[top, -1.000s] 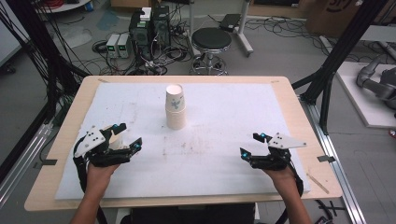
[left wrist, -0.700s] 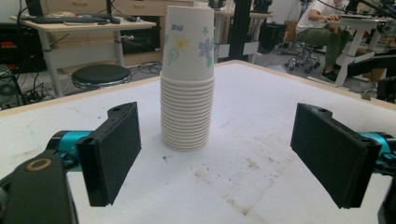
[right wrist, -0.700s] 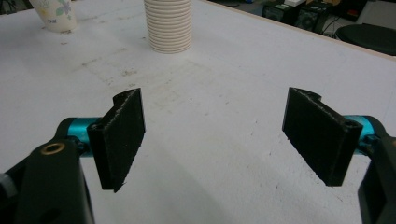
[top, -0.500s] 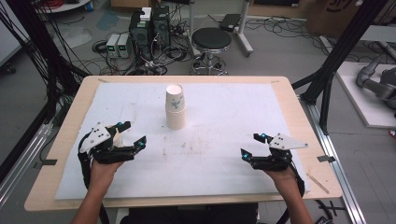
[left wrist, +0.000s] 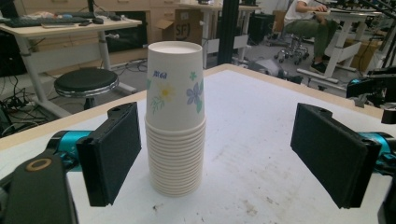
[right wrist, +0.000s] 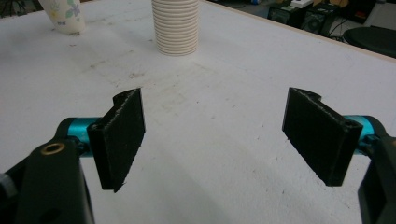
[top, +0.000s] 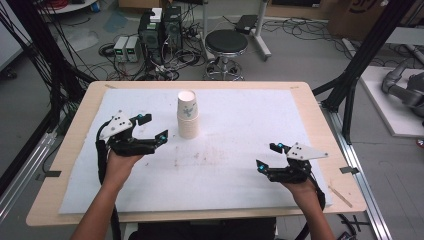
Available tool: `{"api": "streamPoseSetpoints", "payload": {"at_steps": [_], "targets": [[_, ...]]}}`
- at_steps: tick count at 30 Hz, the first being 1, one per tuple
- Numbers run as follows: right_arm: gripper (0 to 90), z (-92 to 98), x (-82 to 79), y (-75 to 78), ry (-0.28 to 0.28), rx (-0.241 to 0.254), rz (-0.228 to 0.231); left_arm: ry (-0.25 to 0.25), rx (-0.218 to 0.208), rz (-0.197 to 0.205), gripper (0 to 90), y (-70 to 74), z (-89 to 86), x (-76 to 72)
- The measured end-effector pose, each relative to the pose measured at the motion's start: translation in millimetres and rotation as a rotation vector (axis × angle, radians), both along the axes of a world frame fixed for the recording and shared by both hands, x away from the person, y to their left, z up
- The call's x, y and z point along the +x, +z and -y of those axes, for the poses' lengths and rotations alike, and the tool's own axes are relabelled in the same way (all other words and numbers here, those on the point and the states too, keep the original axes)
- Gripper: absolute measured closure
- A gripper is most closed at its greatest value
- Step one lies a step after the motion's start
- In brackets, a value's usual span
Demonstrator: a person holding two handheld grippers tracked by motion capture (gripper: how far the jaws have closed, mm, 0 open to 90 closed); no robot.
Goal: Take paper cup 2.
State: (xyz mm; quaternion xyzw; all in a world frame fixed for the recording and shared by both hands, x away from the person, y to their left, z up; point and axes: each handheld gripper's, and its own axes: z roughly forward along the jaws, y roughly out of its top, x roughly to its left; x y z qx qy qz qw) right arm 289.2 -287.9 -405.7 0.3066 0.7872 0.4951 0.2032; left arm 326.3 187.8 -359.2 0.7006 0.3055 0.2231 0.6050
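A stack of nested white paper cups [top: 187, 116] stands upside down on the white mat, the top one printed with flowers. My left gripper [top: 154, 126] hovers just left of it, open, jaws pointing at it. In the left gripper view the stack [left wrist: 176, 126] stands just ahead, close to the left pad [left wrist: 112, 156], untouched. My right gripper [top: 266, 157] rests low near the front right, open and holding nothing. In the right gripper view the stack's ribbed base [right wrist: 176, 28] lies far ahead, and the lower part of a single flowered cup [right wrist: 61, 17] shows at top left.
The white mat [top: 240, 130] covers most of the wooden table [top: 305, 90]. A black stool [top: 226, 42], computer boxes and cables sit on the floor beyond the far edge. Black frame posts stand at both sides.
My left gripper has risen and moved forward and right, toward the cup stack. The right gripper and the stack have stayed put.
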Motion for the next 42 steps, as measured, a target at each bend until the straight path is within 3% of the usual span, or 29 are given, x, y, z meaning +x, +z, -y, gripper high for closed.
{"api": "streamPoseSetpoints", "payload": {"at_steps": [18,27,30,36,42], "targets": [[21.7,-0.3,0.3,0.9,0.006,0.006,-0.006,-0.004,0.066,-0.092,16.0,32.1,30.0,59.1],[21.7,0.1,0.3,0.6,0.009,0.012,-0.010,0.002,0.108,-0.126,16.0,30.9,48.2,84.6],[21.7,0.5,1.0,0.1,0.010,0.007,-0.005,0.005,0.104,-0.133,16.0,31.2,53.5,93.5],[21.7,1.5,0.6,-0.2,0.007,0.011,-0.014,0.018,0.130,-0.178,16.0,29.7,64.5,110.1],[21.7,3.7,0.6,0.2,0.005,0.016,-0.013,0.017,0.154,-0.200,18.3,20.5,69.6,119.9]]}}
